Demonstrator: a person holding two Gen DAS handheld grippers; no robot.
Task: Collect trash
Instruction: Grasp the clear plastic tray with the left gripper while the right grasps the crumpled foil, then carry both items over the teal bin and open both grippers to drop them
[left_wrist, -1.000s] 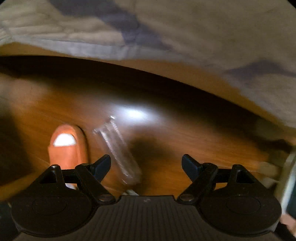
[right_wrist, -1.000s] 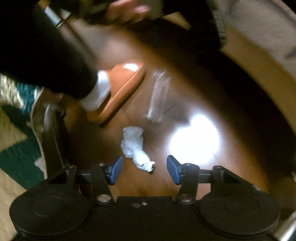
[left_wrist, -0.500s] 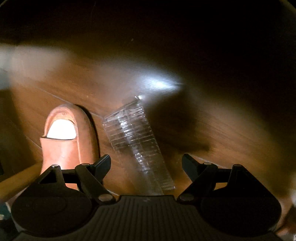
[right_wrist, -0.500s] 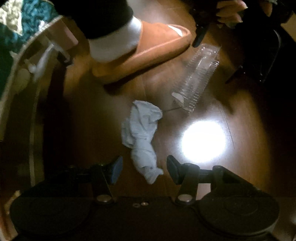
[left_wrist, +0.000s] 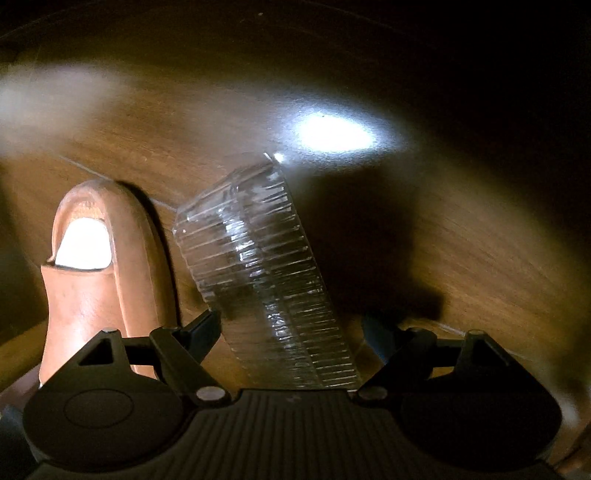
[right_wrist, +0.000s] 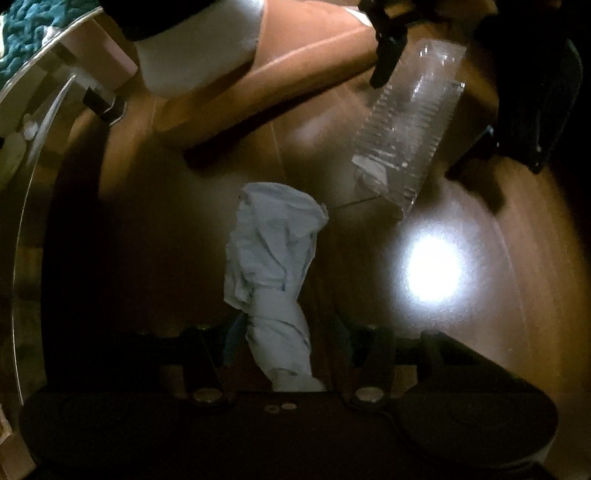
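Both hand-held grippers lower now, L (left_wrist: 290, 332) spread over plastic tray (left_wrist: 258, 266), R (right_wrist: 286, 341) closing round tissue (right_wrist: 273, 258), R-view only.

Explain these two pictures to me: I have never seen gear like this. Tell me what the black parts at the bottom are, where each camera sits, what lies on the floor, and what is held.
No robot here: a person holds a hand tool with two jaws in each hand, and a small camera on each tool looks forward along them. The black parts at the bottom are those tools.

Left camera: the left gripper is open, its jaws either side of a clear ribbed plastic tray on the wooden floor, beside the person's orange slipper.

Right camera: the right gripper is closing its jaws around a crumpled white tissue. Whether they press it yet is too dark to tell. The same tray lies further off.

Nothing is lifted yet.
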